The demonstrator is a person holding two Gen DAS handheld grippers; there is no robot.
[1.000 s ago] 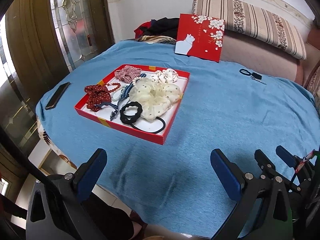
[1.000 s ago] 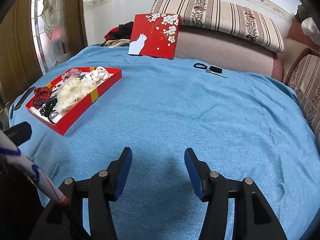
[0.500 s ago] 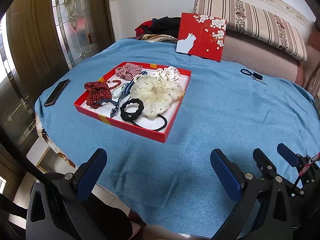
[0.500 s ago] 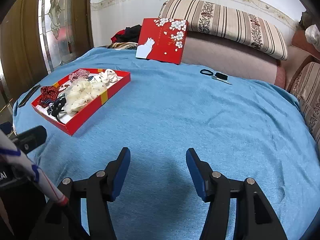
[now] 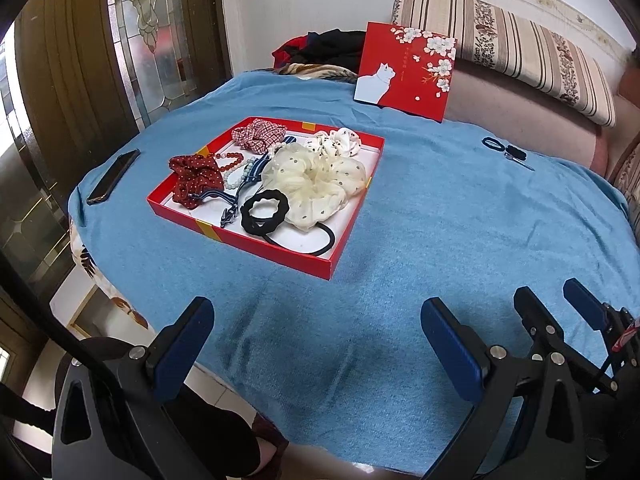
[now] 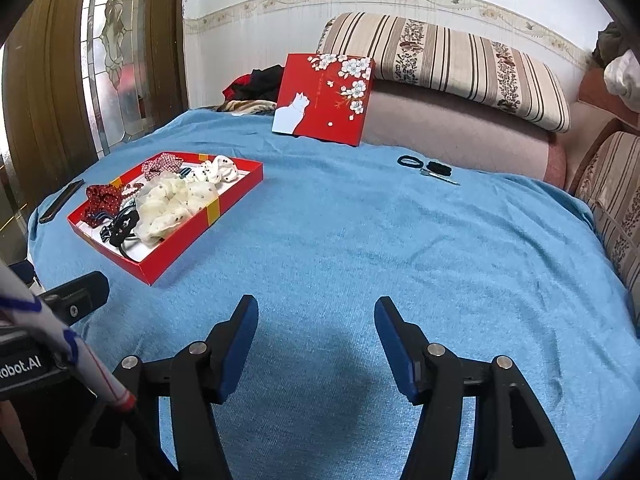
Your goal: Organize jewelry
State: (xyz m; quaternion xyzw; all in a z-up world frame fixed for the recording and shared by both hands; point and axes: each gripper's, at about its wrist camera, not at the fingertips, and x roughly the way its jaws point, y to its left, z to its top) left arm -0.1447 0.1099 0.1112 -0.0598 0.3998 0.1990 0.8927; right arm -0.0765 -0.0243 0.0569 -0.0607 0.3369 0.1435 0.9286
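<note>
Both claws wide open, holding nothing, above the blue-covered bench.

My left claw and right claw hover; scrunchies and beads fill the shallow red cardboard tray, 2 black hair ties lie apart: sorting starting or done.

The only readable text is white lettering, "obot.AI", cut off at the picture's left edge, on a black device body at the lower left of the right wrist view. The red box lid with a white cat and blossoms bears small vertical characters, too small to read.
</note>
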